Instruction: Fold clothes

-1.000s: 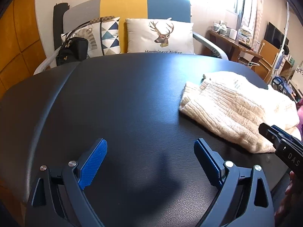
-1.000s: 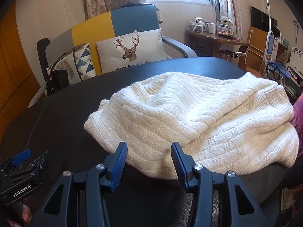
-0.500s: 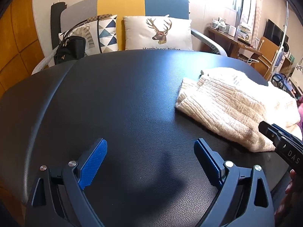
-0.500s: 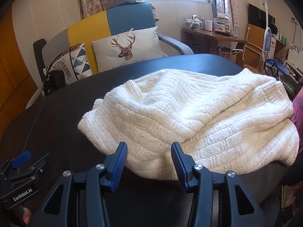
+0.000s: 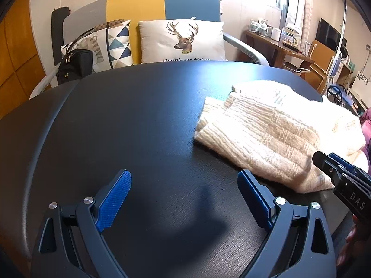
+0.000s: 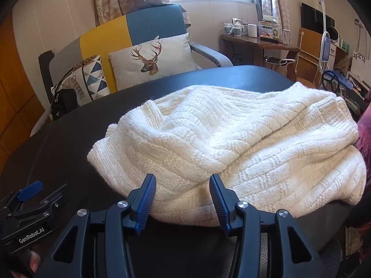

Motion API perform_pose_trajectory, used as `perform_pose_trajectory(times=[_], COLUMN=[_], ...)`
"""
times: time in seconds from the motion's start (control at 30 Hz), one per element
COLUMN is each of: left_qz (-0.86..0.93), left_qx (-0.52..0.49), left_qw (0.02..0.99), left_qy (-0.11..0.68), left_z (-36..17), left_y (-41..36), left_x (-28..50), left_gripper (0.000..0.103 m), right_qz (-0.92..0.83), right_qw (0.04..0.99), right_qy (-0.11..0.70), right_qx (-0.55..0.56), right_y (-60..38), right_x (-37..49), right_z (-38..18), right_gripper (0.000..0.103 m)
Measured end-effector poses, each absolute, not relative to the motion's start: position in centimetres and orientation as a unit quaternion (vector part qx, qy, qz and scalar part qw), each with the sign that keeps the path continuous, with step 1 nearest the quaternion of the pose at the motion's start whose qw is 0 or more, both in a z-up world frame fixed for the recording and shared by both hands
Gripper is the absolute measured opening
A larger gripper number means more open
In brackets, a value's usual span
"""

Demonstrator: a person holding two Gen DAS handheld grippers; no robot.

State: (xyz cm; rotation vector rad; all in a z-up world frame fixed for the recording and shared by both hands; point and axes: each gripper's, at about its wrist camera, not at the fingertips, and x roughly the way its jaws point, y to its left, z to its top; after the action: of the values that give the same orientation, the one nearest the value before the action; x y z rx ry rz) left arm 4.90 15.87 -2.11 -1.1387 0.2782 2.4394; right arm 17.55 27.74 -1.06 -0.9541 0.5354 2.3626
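Observation:
A cream knitted sweater [image 6: 231,139] lies bunched on the right part of the black table [image 6: 69,139]. My right gripper [image 6: 182,180] is open at the sweater's near edge; the edge lies between its blue pads, which do not press on it. My left gripper [image 5: 183,178] is wide open over bare table [image 5: 139,115], with nothing between its fingers. In the left wrist view the sweater [image 5: 266,139] lies to its right, and the right gripper [image 5: 343,176] shows at that edge. The left gripper [image 6: 30,199] shows low left in the right wrist view.
Behind the table is a grey, yellow and blue chair with a deer cushion [image 5: 183,41], a triangle-patterned cushion and a black handbag [image 5: 74,64]. A wooden desk [image 6: 257,41] with jars stands at the back right. The table's right edge runs just past the sweater.
The left gripper has drifted toward the sweater, which now sits nearer its right finger. The sweater's near edge now lies further between the right gripper's fingers. Both grippers' openings are unchanged.

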Motion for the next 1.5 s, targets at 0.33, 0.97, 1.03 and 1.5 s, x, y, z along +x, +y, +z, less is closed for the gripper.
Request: perform_pose_trajectory(times=[0.33,0.97,1.03,1.5], left_qz=[0.878,0.88,0.88,0.857], left_qx=[-0.407,-0.394,-0.391,-0.417], left_qw=[0.231,0.232,0.235,0.259], left_qy=[0.104,0.128,0.129,0.155], left_z=[-1.9,-2.4,-2.4,-5.8], left_y=[18.1,21.7,22.1,24.9], left_x=[4.4,2.8,2.7,0.8], left_gripper=[0.095,0.095,0.095,0.096], right_qz=[0.872,0.878,0.88,0.853], right_qw=[0.28,0.285,0.287,0.281], right_qy=[0.207,0.205,0.204,0.186], right_qx=[-0.344,-0.325,-0.32,-0.398], right_y=[29.4,32.0,32.5,36.5], right_x=[18.2,18.5,18.5,16.2], right_z=[-0.7,0.3,0.7,-2.7], right_gripper=[0.049,0.049,0.049,0.049])
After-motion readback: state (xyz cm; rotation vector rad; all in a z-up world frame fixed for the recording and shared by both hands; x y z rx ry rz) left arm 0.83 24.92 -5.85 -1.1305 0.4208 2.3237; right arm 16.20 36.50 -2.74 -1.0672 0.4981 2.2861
